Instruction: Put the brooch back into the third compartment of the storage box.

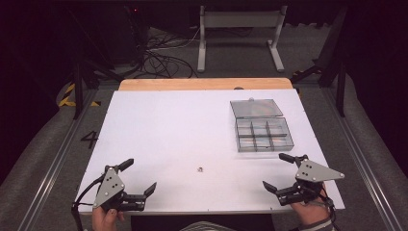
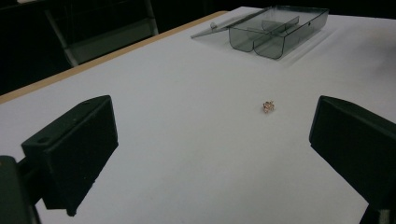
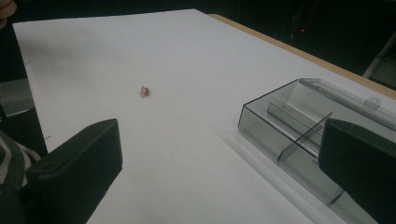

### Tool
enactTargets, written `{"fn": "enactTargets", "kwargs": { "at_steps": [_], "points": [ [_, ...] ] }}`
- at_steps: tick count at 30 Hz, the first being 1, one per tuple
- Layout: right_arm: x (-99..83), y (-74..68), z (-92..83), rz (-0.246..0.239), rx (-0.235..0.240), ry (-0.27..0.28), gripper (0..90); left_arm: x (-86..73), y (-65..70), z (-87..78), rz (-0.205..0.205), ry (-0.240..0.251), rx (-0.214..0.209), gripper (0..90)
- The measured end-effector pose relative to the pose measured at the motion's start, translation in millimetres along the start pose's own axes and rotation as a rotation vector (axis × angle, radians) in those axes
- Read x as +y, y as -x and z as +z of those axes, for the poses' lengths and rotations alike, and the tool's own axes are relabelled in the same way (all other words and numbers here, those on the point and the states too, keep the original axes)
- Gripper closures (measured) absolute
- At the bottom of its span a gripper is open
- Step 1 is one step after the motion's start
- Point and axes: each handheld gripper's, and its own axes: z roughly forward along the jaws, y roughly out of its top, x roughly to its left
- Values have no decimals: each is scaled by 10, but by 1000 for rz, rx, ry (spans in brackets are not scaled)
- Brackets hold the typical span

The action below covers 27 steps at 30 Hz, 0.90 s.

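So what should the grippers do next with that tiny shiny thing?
Probably move the left gripper forward over the tiny piece to pick it up. Both grippers are open and hold nothing, the piece lies alone on the white table, and the clear box sits open with its lid back.

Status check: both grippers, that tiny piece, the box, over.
Left gripper and right gripper open, empty. Tiny piece loose on table between them. Compartment box open, far right. Path unobstructed.
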Motion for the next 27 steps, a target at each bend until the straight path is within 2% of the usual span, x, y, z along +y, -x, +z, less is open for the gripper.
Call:
{"fn": "enactTargets", "kwargs": {
  "at_steps": [15,27],
  "points": [
    [33,-29,13,-3,5,1,5,-4,-7,-2,-6,-4,-1,15],
    [117,-31,32,-8,25,-19,7,-8,-13,2,-12,-10,6,15]
  ]
}}
